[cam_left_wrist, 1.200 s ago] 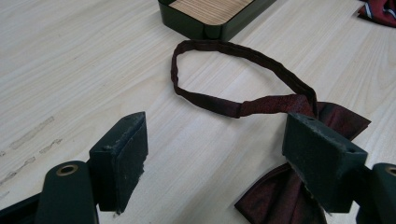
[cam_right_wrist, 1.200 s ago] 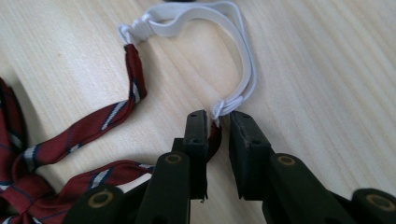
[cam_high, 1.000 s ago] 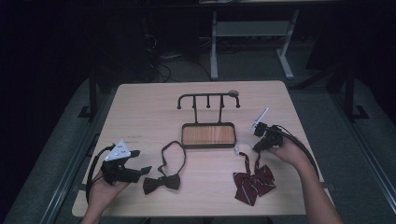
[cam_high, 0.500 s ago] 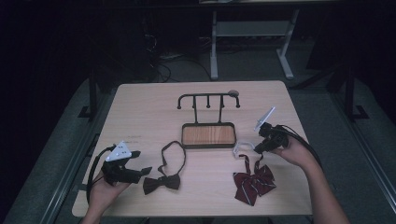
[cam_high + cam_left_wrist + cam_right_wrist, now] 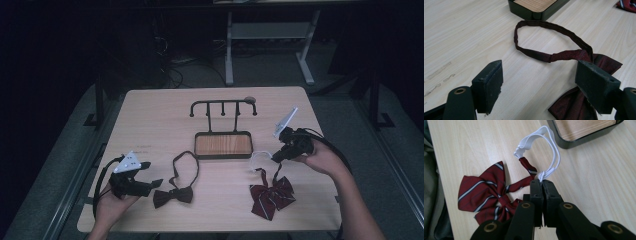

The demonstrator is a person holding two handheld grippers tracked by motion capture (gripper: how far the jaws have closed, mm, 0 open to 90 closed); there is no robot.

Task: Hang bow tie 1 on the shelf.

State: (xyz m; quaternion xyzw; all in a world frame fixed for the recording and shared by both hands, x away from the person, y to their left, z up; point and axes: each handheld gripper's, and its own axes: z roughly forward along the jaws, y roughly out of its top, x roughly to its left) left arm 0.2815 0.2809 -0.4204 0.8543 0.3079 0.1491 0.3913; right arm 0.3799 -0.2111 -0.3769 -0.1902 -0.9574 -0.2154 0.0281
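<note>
Low in the right gripper view, the right gripper is clamped on the white elastic neck loop of the striped maroon bow tie — lifting looks underway. The left gripper gapes over the dark maroon bow tie. Next — carry the loop to the black hook rack at upper centre.

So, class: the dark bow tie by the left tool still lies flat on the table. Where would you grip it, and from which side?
Probably grip the neck band loop of the dark bow tie, coming down from above. The loop lies open and flat on the table, a thin strap the open left tool can straddle, much as the right tool pinches the striped tie's white elastic.
</note>
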